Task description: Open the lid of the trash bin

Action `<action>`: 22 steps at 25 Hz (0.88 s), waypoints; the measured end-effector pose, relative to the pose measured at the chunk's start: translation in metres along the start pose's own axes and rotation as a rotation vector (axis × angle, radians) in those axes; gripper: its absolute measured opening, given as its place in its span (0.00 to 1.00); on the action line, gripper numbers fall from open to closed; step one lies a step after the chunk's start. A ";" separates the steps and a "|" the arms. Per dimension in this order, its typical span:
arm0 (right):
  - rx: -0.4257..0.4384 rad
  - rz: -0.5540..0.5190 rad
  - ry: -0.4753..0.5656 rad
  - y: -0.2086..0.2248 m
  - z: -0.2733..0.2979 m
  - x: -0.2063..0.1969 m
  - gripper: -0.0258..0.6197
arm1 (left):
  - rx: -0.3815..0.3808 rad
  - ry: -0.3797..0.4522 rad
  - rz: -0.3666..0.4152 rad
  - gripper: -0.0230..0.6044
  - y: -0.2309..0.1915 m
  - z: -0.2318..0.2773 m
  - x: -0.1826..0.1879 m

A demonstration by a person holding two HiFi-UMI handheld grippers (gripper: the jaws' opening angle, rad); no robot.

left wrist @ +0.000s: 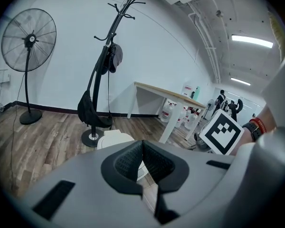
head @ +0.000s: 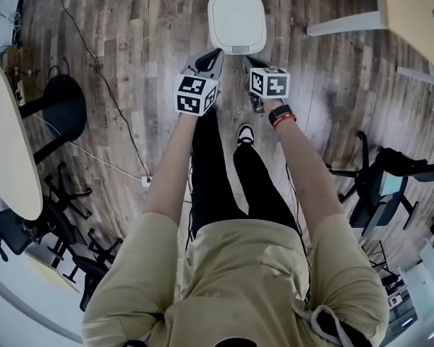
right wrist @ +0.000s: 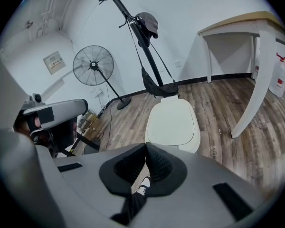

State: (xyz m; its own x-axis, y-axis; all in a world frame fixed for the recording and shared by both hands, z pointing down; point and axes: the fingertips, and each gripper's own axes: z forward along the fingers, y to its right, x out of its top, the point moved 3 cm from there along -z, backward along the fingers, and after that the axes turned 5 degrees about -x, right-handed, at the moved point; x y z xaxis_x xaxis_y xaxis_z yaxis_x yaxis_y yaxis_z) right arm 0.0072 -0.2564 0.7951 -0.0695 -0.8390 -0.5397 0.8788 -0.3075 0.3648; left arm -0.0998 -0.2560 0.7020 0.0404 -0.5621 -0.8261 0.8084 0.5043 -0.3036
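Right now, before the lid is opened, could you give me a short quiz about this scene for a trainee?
1. True or false: the trash bin lid is closed.
2. Which stands closest behind it? A fan; B coat rack; C table.
3. Fill in: the jaws of the left hand-held gripper and the right hand-held gripper are ____.
Key: 1 true; 2 B; 3 shut.

Wood floor (head: 130,49), white wall (left wrist: 156,46), fan (left wrist: 28,39), coat rack (left wrist: 107,56).
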 end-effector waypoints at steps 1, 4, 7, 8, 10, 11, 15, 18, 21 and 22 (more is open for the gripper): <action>-0.001 0.007 -0.004 0.002 0.007 -0.002 0.04 | -0.002 -0.004 0.000 0.08 -0.003 0.004 -0.004; -0.017 0.029 -0.013 0.011 0.021 -0.004 0.04 | -0.010 -0.003 -0.003 0.07 -0.013 0.015 -0.014; -0.024 0.050 -0.027 0.015 0.036 -0.012 0.04 | -0.011 -0.012 -0.012 0.07 -0.021 0.021 -0.029; -0.026 0.051 -0.032 0.017 0.040 -0.014 0.04 | -0.011 -0.017 -0.014 0.07 -0.022 0.024 -0.033; -0.030 0.047 -0.042 0.022 0.048 -0.018 0.04 | -0.017 -0.025 -0.019 0.07 -0.021 0.029 -0.040; -0.033 0.044 -0.048 0.025 0.051 -0.019 0.04 | -0.020 -0.026 -0.023 0.08 -0.021 0.031 -0.043; -0.031 0.055 -0.064 0.029 0.066 -0.023 0.04 | -0.027 -0.036 -0.033 0.08 -0.030 0.041 -0.053; -0.019 0.071 -0.064 0.030 0.081 -0.022 0.04 | -0.038 -0.044 -0.026 0.07 -0.038 0.050 -0.058; -0.024 0.086 -0.068 0.036 0.094 -0.026 0.04 | -0.044 -0.050 -0.024 0.07 -0.045 0.061 -0.065; -0.028 0.086 -0.073 0.039 0.098 -0.028 0.04 | -0.047 -0.052 -0.023 0.07 -0.046 0.065 -0.068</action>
State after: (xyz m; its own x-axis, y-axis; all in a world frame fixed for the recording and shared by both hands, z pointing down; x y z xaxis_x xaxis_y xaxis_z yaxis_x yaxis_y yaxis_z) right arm -0.0031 -0.2888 0.8982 -0.0260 -0.8925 -0.4504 0.8960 -0.2206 0.3854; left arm -0.1020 -0.2833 0.8031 0.0532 -0.6068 -0.7931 0.7808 0.5204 -0.3458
